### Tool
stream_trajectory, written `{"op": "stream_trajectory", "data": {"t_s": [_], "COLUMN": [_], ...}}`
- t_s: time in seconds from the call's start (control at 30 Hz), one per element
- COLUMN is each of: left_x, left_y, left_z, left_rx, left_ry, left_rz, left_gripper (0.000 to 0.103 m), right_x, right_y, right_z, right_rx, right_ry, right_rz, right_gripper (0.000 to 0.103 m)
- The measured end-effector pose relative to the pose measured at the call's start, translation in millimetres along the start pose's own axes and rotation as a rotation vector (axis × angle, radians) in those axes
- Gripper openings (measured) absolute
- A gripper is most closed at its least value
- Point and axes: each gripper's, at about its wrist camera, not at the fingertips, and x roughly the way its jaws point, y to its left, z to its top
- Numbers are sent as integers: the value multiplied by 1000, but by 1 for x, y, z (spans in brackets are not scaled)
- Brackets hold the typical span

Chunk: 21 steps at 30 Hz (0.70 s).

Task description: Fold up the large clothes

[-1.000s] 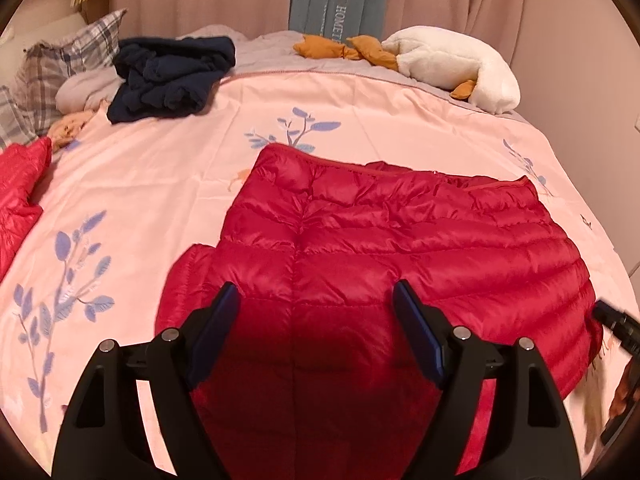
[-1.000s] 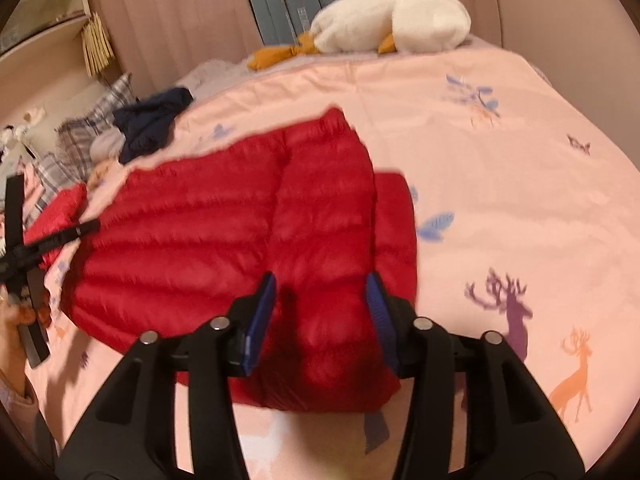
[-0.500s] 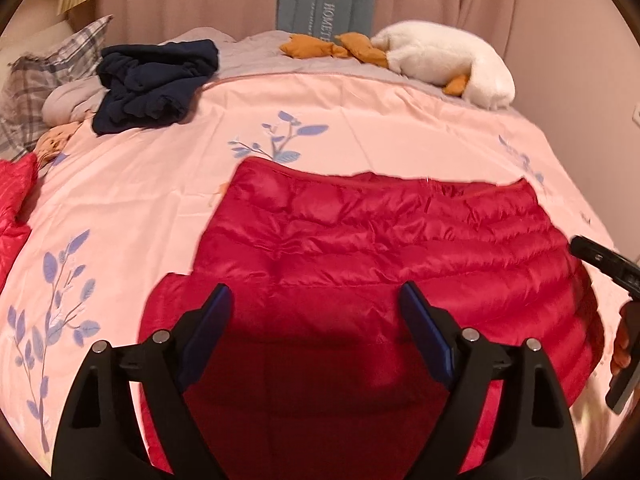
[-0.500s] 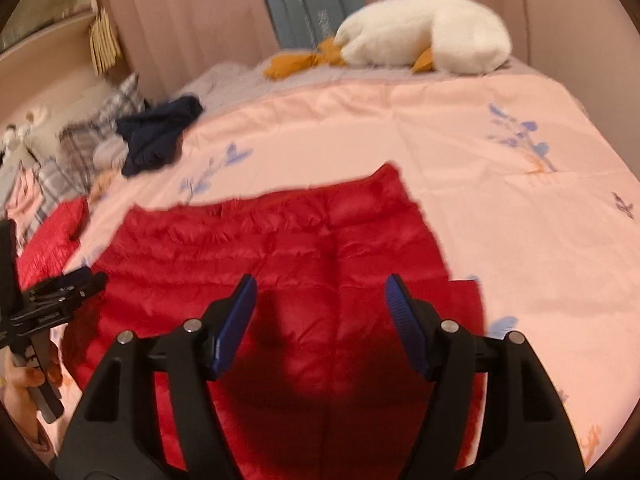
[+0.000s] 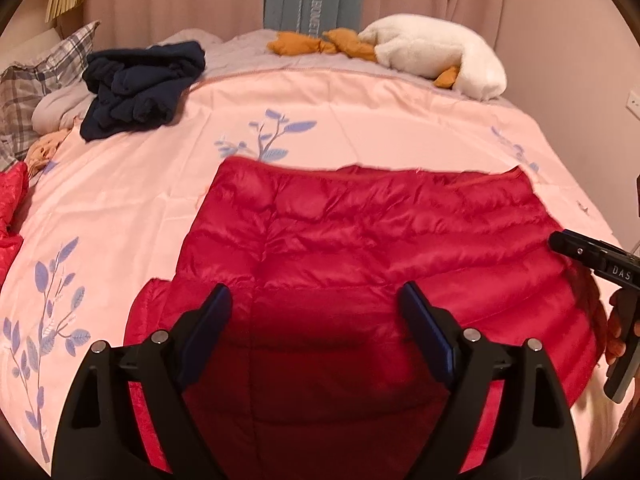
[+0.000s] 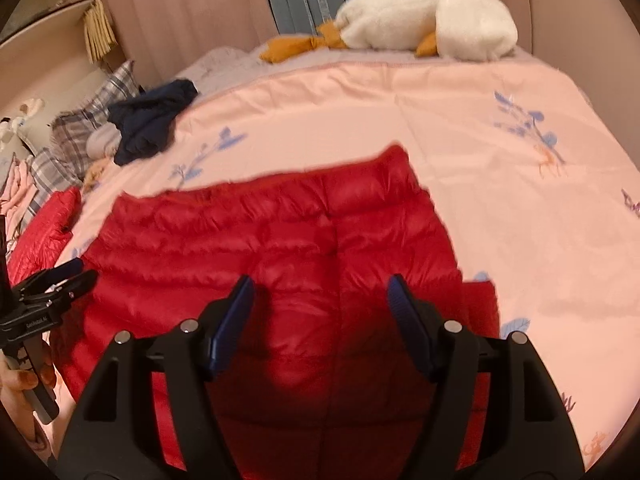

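Note:
A red quilted down jacket point(image 5: 360, 248) lies folded flat on the pink bedspread point(image 5: 360, 112); it also shows in the right wrist view point(image 6: 288, 248). My left gripper point(image 5: 316, 300) is open and empty, hovering over the jacket's near left part. My right gripper point(image 6: 322, 292) is open and empty over the jacket's near right part. Each gripper shows at the edge of the other's view: the right one point(image 5: 592, 256) and the left one point(image 6: 44, 292).
A dark navy garment point(image 5: 140, 88) lies at the far left by plaid pillows point(image 5: 36, 76). A white goose plush point(image 5: 436, 56) lies at the head of the bed. Another red garment point(image 5: 10, 208) sits at the left edge. A wall runs along the right.
My right gripper has opened and let go of the jacket fold, which now lies flat; it has drawn back toward me. My left gripper has stayed open and shifted slightly.

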Motion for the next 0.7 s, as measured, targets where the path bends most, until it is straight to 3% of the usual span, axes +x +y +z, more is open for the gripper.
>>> {"op": "stream_trajectory", "data": {"t_s": [0.13,0.27,0.47,0.7], "left_x": [0,15,22,1], "left_y": [-9,-8,-5,-11], "left_z": [4,3,0,-3], "left_rx": [11,-4,-18,-18], "left_ry": [-7,36,60,14], "left_rz": [-14,-21,-31,-9], "left_gripper": [87,87,87,87], "right_x": [-1,18,25,-2], "right_y": [-1,-11,-22,-9], "right_z": [8,6,0,-3], "right_rx": [7,32,53,31], "right_ry": [-9,55,66,-11], "right_rz": [-22,-77,-66,-55], "right_gripper": [74,74,75,75]}}
